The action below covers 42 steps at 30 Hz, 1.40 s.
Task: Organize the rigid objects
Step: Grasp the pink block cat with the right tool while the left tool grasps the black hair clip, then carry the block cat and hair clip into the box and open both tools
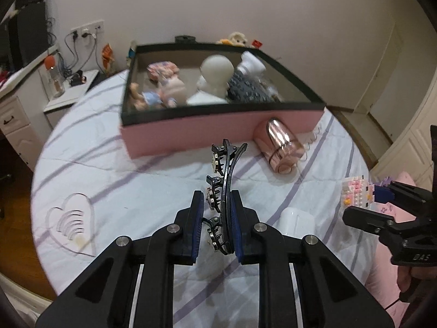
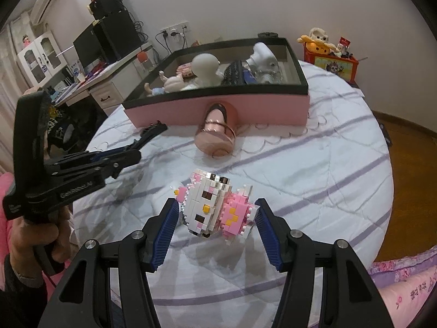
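Note:
My left gripper point(image 1: 217, 213) is shut on a black hair clip point(image 1: 222, 180) with metal ornaments and holds it above the bed, short of the pink box point(image 1: 191, 134). It also shows in the right wrist view point(image 2: 128, 153). My right gripper point(image 2: 215, 216) is shut on a pink-and-white block figure point(image 2: 215, 207), held above the bed. The box point(image 2: 245, 106) has a black rim and holds a doll, a white round figure and a dark patterned item. A rose-gold cup point(image 1: 280, 147) lies on its side against the box front; it also shows in the right wrist view point(image 2: 217, 134).
The round bed point(image 2: 314, 180) has a white sheet with purple stripes. A heart-shaped cutout point(image 1: 72, 221) lies at its left. A white object point(image 1: 296, 221) lies near my left gripper. A desk with a monitor point(image 2: 90, 46) stands left; a red toy box point(image 2: 333, 63) stands far right.

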Available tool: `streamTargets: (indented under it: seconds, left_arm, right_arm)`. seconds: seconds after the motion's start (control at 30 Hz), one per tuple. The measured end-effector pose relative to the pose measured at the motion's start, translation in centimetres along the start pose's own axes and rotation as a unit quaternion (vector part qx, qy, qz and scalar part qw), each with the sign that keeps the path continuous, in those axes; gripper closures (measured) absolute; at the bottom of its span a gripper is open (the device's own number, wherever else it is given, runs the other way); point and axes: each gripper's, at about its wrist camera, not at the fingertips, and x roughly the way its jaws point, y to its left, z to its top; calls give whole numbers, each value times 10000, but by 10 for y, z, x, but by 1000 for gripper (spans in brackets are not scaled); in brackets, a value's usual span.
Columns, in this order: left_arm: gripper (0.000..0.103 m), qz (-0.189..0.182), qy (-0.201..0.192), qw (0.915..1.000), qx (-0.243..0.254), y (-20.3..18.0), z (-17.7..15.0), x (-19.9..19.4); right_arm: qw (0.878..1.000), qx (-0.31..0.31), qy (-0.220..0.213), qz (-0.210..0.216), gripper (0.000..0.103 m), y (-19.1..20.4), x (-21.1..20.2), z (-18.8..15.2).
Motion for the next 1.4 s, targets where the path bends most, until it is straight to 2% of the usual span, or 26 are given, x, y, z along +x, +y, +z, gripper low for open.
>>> streamTargets:
  seconds: [0.17,0.37,0.53,0.7,1.0,1.27,1.4]
  left_arm:
    - [84,147,-238,9996,-58,8,17,-22]
    - [84,245,-499,9984,-125,20,50,-34]
    - [84,276,-663,9973,-117,29,81,-31]
    - [84,271,-685,9973,-60,35,113,-12]
    - [84,278,-482,9984,-29,45,158,44]
    - [84,266,-176,9995,-84,51,173,90]
    - [83,418,-23,9991,-113,51,175,106]
  right_arm:
    - [9996,-178,-192,53,44,6,-7,21]
    - [9975,-460,-526,33,44,14,-14,65]
    - [9949,-674,-747,35,44,20,-7,112]
    - [9938,-716,-850,79,44,18,7,155]
    - [9967,-584,-556,-47,44,-8,71,215]
    - [9990,-412,15,-184,44,-33,131,234]
    - [9992,-331,129,-187,43,-38,146,238]
